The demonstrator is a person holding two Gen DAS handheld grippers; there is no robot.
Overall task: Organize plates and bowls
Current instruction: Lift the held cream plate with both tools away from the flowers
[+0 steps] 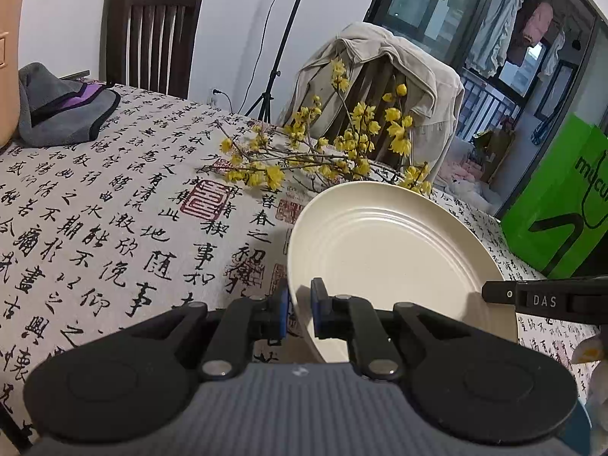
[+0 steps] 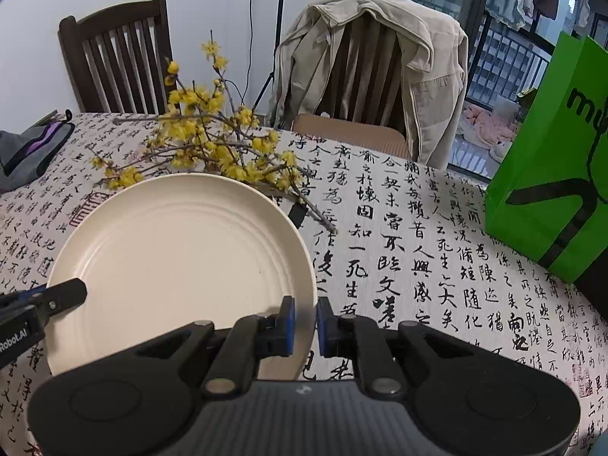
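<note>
Left to right I count one grey cloth (image 1: 64,108), two dark wooden chairs, the left one (image 1: 152,34) bare and the right one (image 1: 380,87) draped with a beige jacket, one spray of yellow blossoms (image 1: 323,148), one cream plate (image 1: 383,250) and one green bag (image 1: 562,197), all on or around my calligraphy-print tablecloth (image 1: 114,209). My left gripper (image 1: 300,313) pinches the plate's left rim; my right gripper (image 2: 305,325) pinches its right rim. The plate sits tilted above the cloth, held between them.
</note>
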